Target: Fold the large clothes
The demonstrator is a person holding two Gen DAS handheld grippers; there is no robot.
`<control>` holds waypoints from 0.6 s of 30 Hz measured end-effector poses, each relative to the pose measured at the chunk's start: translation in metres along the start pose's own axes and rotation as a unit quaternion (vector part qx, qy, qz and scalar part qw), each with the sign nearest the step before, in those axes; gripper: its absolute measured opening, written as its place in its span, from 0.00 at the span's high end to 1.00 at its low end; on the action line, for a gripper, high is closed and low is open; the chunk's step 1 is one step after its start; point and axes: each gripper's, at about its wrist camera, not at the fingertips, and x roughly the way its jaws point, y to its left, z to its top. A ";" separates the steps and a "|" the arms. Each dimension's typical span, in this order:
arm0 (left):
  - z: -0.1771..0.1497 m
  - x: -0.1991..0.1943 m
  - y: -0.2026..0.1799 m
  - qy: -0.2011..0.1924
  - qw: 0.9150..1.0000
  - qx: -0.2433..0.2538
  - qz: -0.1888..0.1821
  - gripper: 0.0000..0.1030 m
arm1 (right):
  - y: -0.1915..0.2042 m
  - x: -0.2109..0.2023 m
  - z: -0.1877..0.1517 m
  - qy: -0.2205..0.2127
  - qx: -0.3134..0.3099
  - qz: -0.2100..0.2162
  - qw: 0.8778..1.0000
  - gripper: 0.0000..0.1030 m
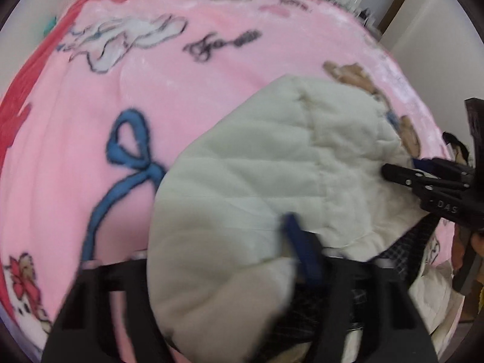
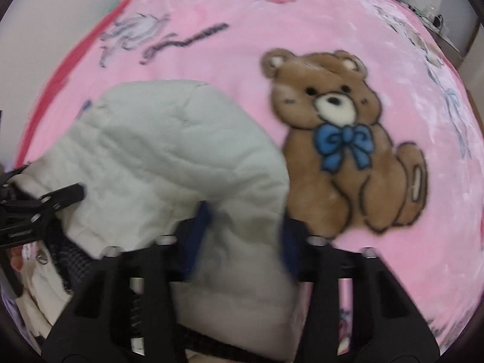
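A white quilted jacket [image 1: 257,157] with a dark checked lining [image 1: 405,248] lies bunched on a pink blanket [image 1: 90,106]. In the left wrist view my left gripper [image 1: 242,230] has a thick fold of the jacket in its jaws. Its right blue pad [image 1: 299,248] presses into the cloth, and the other pad is hidden under it. My right gripper [image 1: 388,171] reaches in from the right onto the jacket's edge. In the right wrist view my right gripper [image 2: 246,224] is shut on a puffy fold of the jacket [image 2: 157,151], with the blue pads [image 2: 196,236] on either side. My left gripper [image 2: 79,193] shows at the left.
The pink blanket [image 2: 211,60] covers the whole surface and carries a brown teddy bear print [image 2: 341,139] and a blue ribbon print [image 1: 130,163]. It has a red border [image 1: 18,112] at the left. White walls and a doorway [image 1: 396,9] lie beyond the far edge.
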 end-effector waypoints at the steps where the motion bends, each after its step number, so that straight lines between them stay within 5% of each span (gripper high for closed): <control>1: -0.002 -0.003 0.001 -0.011 1.000 -0.008 -0.002 0.67 | 0.000 -0.005 -0.001 -0.011 0.001 0.009 1.000 0.77; 5: -0.004 -0.036 -0.002 -0.067 0.996 -0.031 -0.043 0.84 | 0.005 -0.048 -0.009 -0.086 -0.040 0.033 0.995 0.83; 9: -0.040 -0.099 -0.027 -0.144 0.984 0.094 -0.039 0.86 | 0.023 -0.109 -0.038 -0.166 -0.119 0.061 0.977 0.83; 11: -0.069 -0.129 -0.026 -0.157 0.979 0.106 -0.070 0.86 | 0.023 -0.137 -0.061 -0.185 -0.125 0.097 0.970 0.82; 14: -0.118 -0.168 -0.019 -0.183 0.972 0.060 -0.134 0.86 | 0.024 -0.173 -0.106 -0.190 -0.126 0.146 0.963 0.82; 18: -0.179 -0.187 -0.048 -0.206 0.967 0.094 -0.118 0.86 | 0.038 -0.197 -0.173 -0.192 -0.135 0.142 0.962 0.82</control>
